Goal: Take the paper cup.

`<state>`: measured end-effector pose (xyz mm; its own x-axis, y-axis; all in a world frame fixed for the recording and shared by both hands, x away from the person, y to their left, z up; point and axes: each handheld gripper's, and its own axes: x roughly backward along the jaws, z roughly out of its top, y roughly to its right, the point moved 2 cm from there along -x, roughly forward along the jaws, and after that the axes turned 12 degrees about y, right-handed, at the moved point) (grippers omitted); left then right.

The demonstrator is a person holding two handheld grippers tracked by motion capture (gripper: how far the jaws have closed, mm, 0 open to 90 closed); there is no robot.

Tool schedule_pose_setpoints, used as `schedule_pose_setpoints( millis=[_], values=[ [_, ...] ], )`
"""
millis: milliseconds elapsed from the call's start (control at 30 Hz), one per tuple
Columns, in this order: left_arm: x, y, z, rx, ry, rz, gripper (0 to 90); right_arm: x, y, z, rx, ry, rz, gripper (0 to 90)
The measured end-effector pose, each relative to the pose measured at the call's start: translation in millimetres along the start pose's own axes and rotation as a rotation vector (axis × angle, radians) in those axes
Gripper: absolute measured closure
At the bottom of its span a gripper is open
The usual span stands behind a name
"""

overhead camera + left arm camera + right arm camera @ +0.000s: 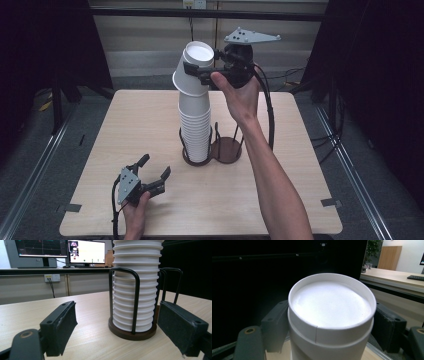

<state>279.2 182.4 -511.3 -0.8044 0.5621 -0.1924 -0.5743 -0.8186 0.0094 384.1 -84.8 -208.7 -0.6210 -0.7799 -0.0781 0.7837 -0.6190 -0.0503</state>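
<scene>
A tall stack of upturned white paper cups [195, 127] stands in the left ring of a black wire holder with wooden bases [227, 150] at mid-table. The topmost cup [199, 54] is tilted over the stack's top, its rim still overlapping the stack. My right gripper [195, 70] is shut on this cup; in the right gripper view the cup [332, 307] sits between the two black pads [274, 327]. My left gripper [155, 166] rests open on the table near the front left. Its view faces the stack [136, 290] between wide-apart pads [63, 327].
The holder's right ring has a bare wooden base [229, 148]. The light wooden table [140, 115] has tape marks at its front corners. A dark frame rail [200, 14] runs across behind the table. Monitors [86, 251] stand on a far desk.
</scene>
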Motion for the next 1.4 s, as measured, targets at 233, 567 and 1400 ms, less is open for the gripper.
schedule_pose_setpoints(
  millis=[233, 567, 1400],
  values=[
    [0.0, 0.0, 0.0, 0.000, 0.000, 0.000, 15.7, 4.0, 2.0, 3.3, -0.025, 0.039, 0.006, 23.6],
    [0.0, 0.0, 0.0, 0.000, 0.000, 0.000, 15.7, 13.7, 3.1, 10.3, -0.050, 0.106, 0.015, 23.7],
    [-0.1, 0.3, -0.1, 0.004, 0.000, -0.004, 15.6, 51.6, 22.1, 22.9, -0.095, 0.169, -0.008, 23.6]
  ],
)
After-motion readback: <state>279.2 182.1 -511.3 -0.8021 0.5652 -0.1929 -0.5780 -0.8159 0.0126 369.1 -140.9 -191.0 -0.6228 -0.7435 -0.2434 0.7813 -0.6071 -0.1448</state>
